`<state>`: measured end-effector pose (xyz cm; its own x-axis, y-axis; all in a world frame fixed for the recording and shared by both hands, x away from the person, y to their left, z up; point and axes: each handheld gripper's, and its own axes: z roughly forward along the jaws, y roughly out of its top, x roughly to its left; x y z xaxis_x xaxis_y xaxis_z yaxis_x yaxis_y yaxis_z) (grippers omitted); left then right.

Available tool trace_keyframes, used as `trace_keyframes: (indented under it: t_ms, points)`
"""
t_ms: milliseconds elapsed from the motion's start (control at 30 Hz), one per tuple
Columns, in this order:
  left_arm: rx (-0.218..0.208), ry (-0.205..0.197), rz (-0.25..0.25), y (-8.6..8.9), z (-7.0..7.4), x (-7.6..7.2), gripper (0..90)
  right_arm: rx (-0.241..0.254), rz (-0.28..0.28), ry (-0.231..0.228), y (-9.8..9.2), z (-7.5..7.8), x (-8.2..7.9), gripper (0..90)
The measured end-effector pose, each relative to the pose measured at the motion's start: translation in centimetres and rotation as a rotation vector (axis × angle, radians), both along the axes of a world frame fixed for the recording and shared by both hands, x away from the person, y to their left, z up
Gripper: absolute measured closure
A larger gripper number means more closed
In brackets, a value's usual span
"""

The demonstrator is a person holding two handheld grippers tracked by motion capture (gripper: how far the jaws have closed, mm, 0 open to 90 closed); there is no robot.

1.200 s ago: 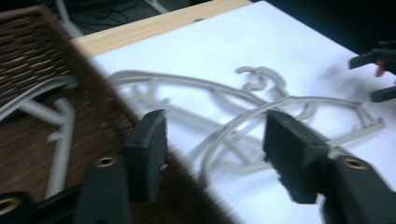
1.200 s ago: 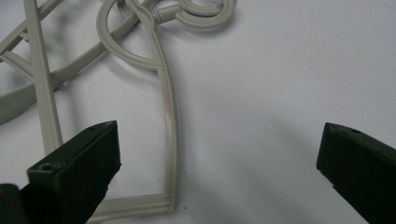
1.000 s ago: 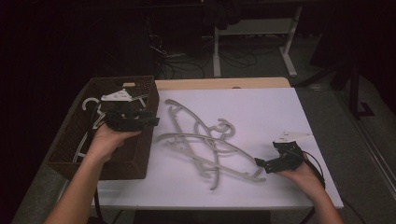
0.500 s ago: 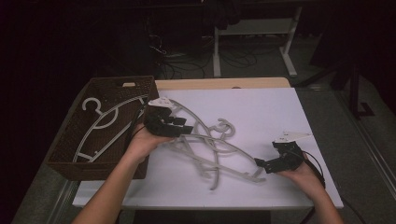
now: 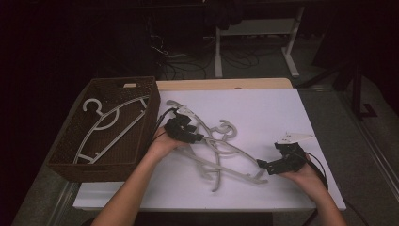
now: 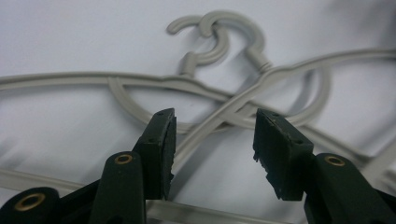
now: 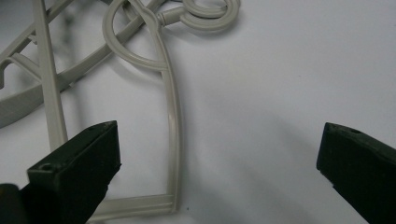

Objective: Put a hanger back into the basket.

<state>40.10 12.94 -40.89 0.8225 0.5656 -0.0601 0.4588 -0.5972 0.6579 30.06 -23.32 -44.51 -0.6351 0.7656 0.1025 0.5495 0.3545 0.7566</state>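
Several grey plastic hangers (image 5: 214, 150) lie tangled in the middle of the white table (image 5: 263, 106). My left gripper (image 5: 200, 137) hovers low over the pile's left side. Its jaws stand open, having widened a little in the last second. In the left gripper view (image 6: 215, 121) crossed hanger arms (image 6: 219, 116) lie just beyond the tips, with nothing pressed between the pads. My right gripper (image 5: 261, 165) rests at the pile's right end. It is wide open (image 7: 219, 135) around one hanger's arm (image 7: 173, 116), touching nothing.
A brown wicker basket (image 5: 70, 155) stands at the table's left with one grey hanger (image 5: 110, 129) lying inside. A small white slip (image 5: 295, 137) lies by the right gripper. Dark floor with cables and desk legs lies beyond the far edge.
The left hand moved right and down from above the basket to the hanger pile. A hanger now lies flat in the basket. The right hand stayed put.
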Motion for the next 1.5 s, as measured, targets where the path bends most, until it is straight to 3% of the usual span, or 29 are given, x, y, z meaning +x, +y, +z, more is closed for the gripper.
trace_keyframes:
  t_ms: [167,300,500,867,1167,1367,1500]
  points:
    - [0.065,0.001,0.005,-0.5,-1.5,1.0,49.3,-0.002,-0.002,0.001,0.0,-0.1,0.0,0.0]
    - [0.081,0.015,0.005,-0.6,-2.2,1.1,53.8,-0.002,-0.001,0.001,0.0,0.0,0.0,0.0]
    - [0.086,0.037,-0.016,-0.4,-2.0,0.3,59.7,-0.001,-0.003,-0.001,-0.1,0.0,0.0,0.0]
    - [0.106,0.059,-0.102,-1.0,-2.3,-0.3,63.1,-0.001,-0.004,0.000,-0.1,0.0,0.0,0.0]
    - [0.156,0.051,-0.136,-1.4,-2.7,-0.6,63.6,0.003,-0.003,0.000,0.0,0.0,0.0,0.0]
    - [0.177,0.041,-0.157,-1.6,-2.7,-0.6,67.7,0.007,-0.006,-0.003,-0.1,0.1,0.1,0.0]
    - [0.194,0.037,-0.200,-1.9,-2.5,-0.8,72.6,0.009,-0.003,-0.001,-0.1,0.0,0.1,0.0]
